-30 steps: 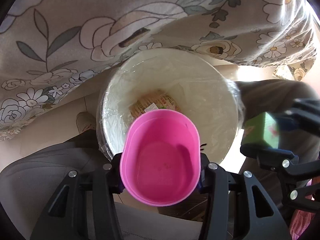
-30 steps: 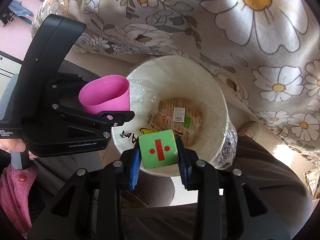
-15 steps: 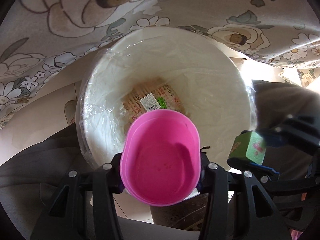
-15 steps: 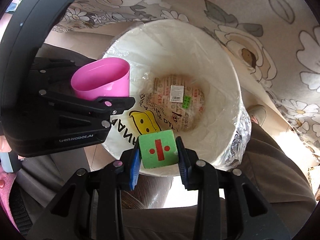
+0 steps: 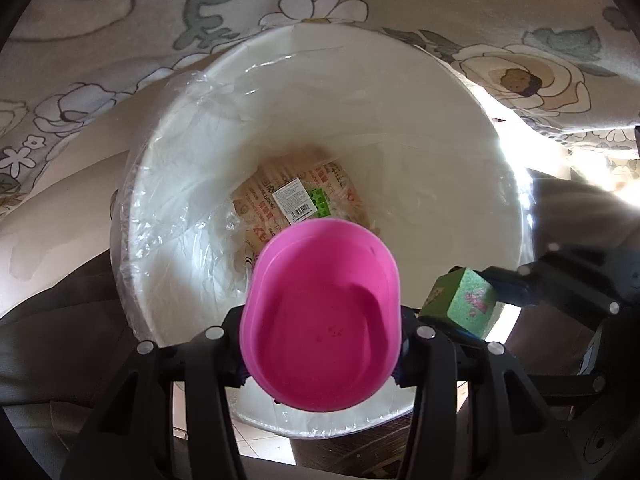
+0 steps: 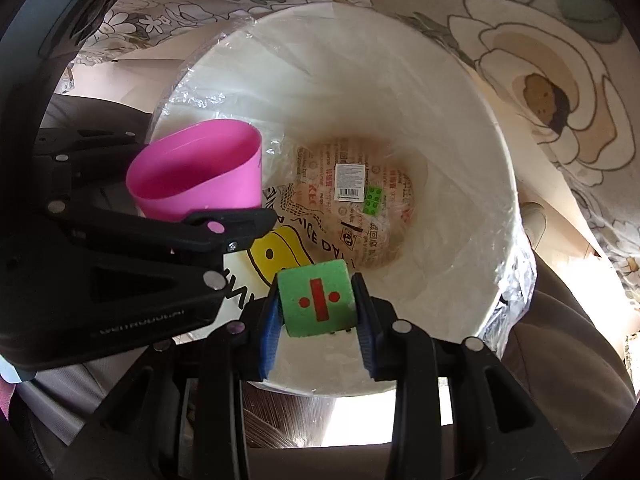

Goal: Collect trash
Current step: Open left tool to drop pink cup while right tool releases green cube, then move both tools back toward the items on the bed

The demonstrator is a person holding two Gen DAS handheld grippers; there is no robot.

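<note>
1. The left gripper (image 5: 320,344) has its jaws clamped on a glossy pink plastic cup (image 5: 322,316), squeezed to an oval, its open mouth facing the camera.
2. The right gripper (image 6: 316,308) has its jaws clamped on a green foam cube (image 6: 316,298) printed with a red bar between two red dots.
3. Both are held above the mouth of a white round bin lined with a clear plastic bag (image 6: 472,128).
4. At the bin's bottom lies a printed paper wrapper (image 6: 352,204) with a small green studded brick (image 6: 373,199) on it.
5. A floral cloth (image 5: 120,40) hangs behind the bin.

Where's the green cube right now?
The green cube is clamped in the right gripper, low centre in the right wrist view, over the near rim of the white bin, right of the pink cup.
</note>
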